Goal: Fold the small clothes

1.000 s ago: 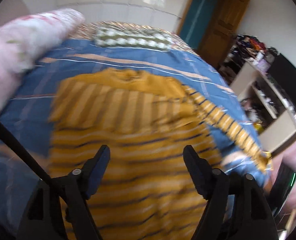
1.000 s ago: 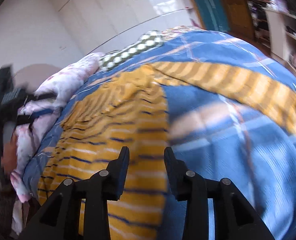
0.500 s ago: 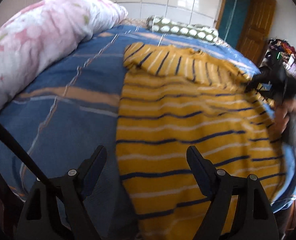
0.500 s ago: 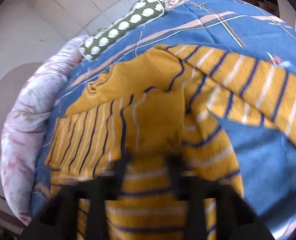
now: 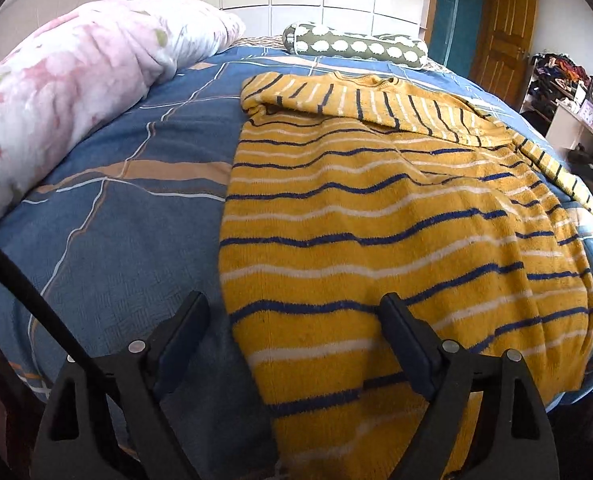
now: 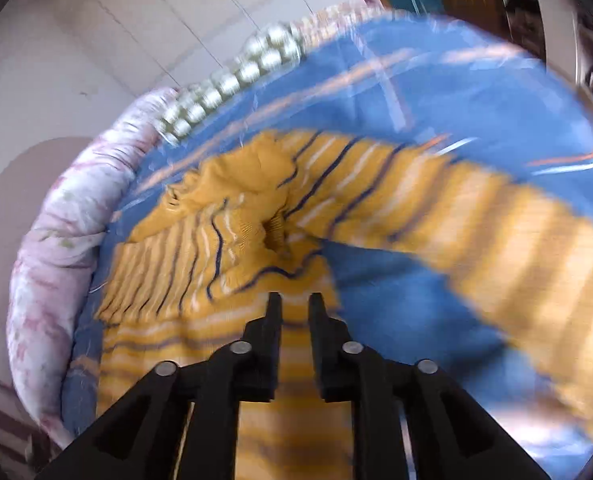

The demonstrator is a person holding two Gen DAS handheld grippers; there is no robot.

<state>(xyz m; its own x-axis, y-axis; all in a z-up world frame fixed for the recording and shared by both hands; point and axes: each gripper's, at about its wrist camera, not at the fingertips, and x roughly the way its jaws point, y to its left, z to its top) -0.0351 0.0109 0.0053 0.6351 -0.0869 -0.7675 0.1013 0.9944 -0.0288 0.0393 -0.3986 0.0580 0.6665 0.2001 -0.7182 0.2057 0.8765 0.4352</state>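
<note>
A yellow sweater with navy and white stripes [image 5: 376, 216] lies flat on the blue bed cover [image 5: 128, 184]. Its left sleeve is folded across the chest; its right sleeve [image 6: 516, 232] stretches out to the right. My left gripper [image 5: 294, 316] is open and empty, hovering over the sweater's lower left hem. In the blurred right wrist view my right gripper [image 6: 295, 304] hangs above the sweater's right side [image 6: 232, 248] near the armpit. Its jaws stand close with a narrow gap and nothing between them.
A pink floral quilt [image 5: 56, 80] is rolled along the bed's left side. A green spotted bolster [image 5: 356, 46] lies at the head. A wooden door [image 5: 504, 28] and cluttered shelves [image 5: 568, 88] stand to the right.
The left gripper has drawn back toward the hem and steadied. The right gripper, which was down in the fabric at the sweater's right side, has lifted clear and is moving fast.
</note>
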